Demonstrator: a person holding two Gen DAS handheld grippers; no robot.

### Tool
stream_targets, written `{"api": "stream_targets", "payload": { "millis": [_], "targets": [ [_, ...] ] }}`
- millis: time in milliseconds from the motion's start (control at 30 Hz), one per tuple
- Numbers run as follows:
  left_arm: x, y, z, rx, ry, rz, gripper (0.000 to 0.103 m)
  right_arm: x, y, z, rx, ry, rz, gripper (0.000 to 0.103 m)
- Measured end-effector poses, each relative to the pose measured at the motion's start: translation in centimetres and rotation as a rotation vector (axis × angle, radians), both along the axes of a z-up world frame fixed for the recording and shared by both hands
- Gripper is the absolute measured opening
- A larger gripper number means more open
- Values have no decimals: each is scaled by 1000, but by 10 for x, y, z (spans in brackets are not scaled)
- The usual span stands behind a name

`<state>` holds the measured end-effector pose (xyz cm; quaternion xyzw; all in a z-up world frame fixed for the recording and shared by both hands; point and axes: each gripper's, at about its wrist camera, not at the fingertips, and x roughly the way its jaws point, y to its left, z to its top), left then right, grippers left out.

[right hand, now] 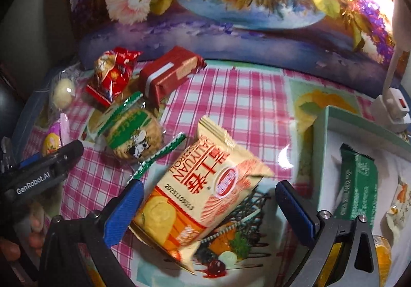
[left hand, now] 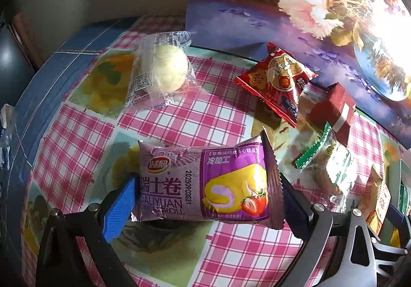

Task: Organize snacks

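Note:
My left gripper (left hand: 205, 192) is shut on a purple Swiss roll packet (left hand: 205, 184), held across its ends just above the table. My right gripper (right hand: 208, 197) is open around a cream and orange Swiss roll packet (right hand: 200, 189) that lies on the table; the left pad touches it, the right pad stands apart. A pale green box (right hand: 334, 127) at the right holds a dark green packet (right hand: 357, 189) and a white and orange packet (right hand: 400, 199). The left gripper's body (right hand: 43, 174) shows at the far left of the right wrist view.
On the checked tablecloth (left hand: 200, 112) lie a clear-wrapped pale round cake (left hand: 164, 71), a red packet (left hand: 277, 79), a dark red box (left hand: 334, 109) and a green-edged biscuit packet (left hand: 328, 166). A flower painting (right hand: 231, 4) stands behind. A white plug (right hand: 393, 107) sits at the far right.

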<state>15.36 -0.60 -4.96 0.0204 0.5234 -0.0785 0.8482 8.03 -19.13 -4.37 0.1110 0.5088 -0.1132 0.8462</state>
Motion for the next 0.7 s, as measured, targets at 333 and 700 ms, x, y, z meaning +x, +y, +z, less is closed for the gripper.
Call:
{"api": "stream_targets", "payload": {
  "millis": [333,700],
  "targets": [
    [-5,-3,7,-2,-18,1,88,-7,-1,0,12,-40,-49,70],
    [-7,6,18,-56,-49,19,82,-12,-10,11,36,-90,-57,59]
  ]
}}
